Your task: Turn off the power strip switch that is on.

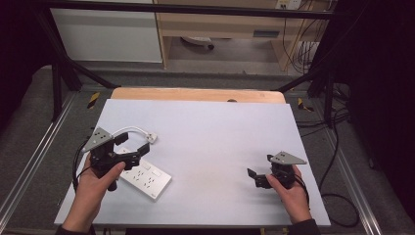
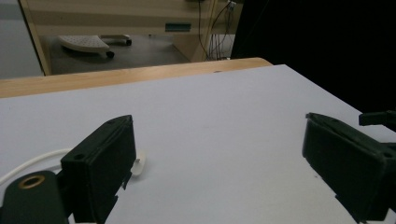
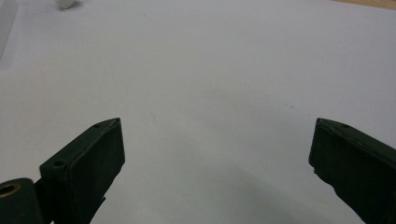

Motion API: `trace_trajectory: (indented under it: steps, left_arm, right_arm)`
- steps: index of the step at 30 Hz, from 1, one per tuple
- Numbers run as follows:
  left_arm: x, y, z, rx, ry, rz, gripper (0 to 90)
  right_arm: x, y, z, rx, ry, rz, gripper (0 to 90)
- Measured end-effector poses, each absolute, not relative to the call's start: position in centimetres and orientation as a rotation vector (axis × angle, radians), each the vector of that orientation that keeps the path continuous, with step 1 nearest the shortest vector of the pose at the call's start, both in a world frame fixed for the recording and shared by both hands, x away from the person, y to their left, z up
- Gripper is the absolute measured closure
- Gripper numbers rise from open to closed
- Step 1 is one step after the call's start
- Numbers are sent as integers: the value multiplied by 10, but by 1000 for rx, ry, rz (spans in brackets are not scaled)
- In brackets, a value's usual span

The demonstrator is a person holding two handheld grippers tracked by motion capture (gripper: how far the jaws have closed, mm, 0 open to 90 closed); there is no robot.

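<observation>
The left claw (image 1: 131,152) hung just above the white power strip (image 1: 146,178), and its jaws stood wide apart with nothing between them. The strip lay flat on the counter (image 1: 210,142), right under that claw and a little toward the person. Its long side ran slanted, from under the left hand (image 1: 95,188) out toward the middle of the counter. A thin white cord (image 1: 129,130) curved away from the strip's far end to a small white plug (image 1: 152,137), which lay just past the claw tips. In the left gripper view the plug (image 2: 138,164) peeked out beside one jaw, and the cord (image 2: 28,164) came in low at the side.

The right claw (image 1: 258,172) was well apart from the strip, over bare counter, and its jaws were wide apart too, holding nothing. So the left claw was much the nearer one, and I think it only needed to go down or reach a bit forward.

The left hand and claw hid part of the strip in the high view. The sockets on it were too small to count. I could not tell where the cord joined the strip.
</observation>
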State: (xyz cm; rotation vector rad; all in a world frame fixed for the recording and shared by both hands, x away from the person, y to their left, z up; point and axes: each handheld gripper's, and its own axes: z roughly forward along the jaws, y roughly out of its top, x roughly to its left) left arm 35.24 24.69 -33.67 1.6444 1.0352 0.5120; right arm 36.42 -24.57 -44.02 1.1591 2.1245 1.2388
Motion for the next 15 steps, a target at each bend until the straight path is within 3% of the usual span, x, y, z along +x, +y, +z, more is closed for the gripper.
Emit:
trace_trajectory:
  steps: [15]
  left_arm:
    - [365,239,-339,1674,1031,524,134]
  right_arm:
    - [364,-246,-440,1158,2125,1243,40]
